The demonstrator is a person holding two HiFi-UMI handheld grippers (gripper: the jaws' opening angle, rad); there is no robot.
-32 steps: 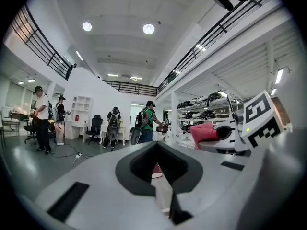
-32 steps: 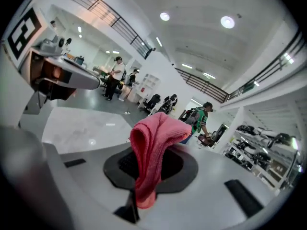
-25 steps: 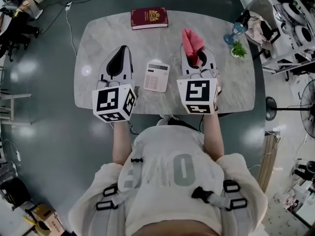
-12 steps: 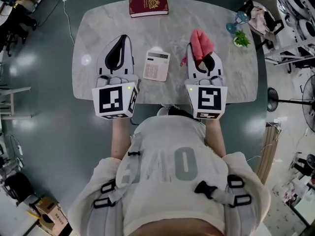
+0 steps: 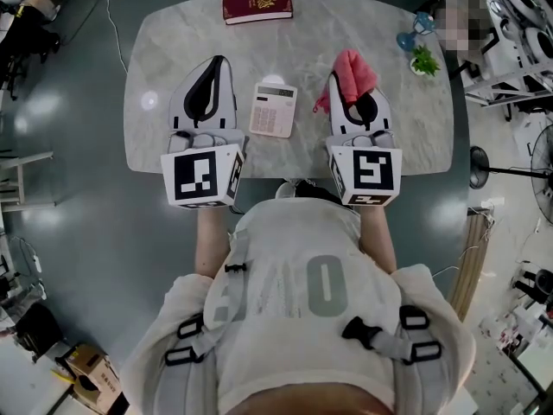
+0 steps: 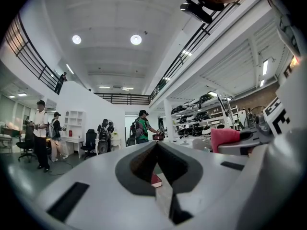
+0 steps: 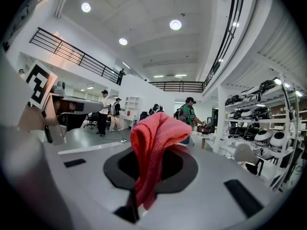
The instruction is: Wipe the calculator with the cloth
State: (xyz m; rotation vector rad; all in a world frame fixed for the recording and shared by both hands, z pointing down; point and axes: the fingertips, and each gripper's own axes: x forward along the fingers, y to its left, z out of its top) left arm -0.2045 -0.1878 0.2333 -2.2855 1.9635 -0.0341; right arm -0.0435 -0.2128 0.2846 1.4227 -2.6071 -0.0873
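Two risks from here, as I judge it. First, the calculator (image 5: 273, 110) lies loose on the desk (image 5: 173, 41), between my two claws and touching neither. If I drag the cloth (image 5: 356, 66) over it with nothing steadying it, it probably skids on the smooth top, maybe toward the near edge. Second, my right claw (image 5: 344, 85) is clamped on only a fold of the pink cloth. Most of it bunches up and over the far end of the claw, so a firm wipe may tug it out, or the bare claw tip may scrape the keys instead of fabric. My left claw (image 5: 216, 66) is closed tight with nothing in it, just left of the calculator, so pinning the thing would need a careful press, not a grab.

Counts:
- One calculator, near-centre of the desk.
- One cloth.
- Two claws.
- One desk.
- One dark red book (image 5: 257, 3) at the far edge.
- One small green plant (image 5: 423, 61), far right.
- One blue glass piece (image 5: 408, 40) beside it, too small to name.
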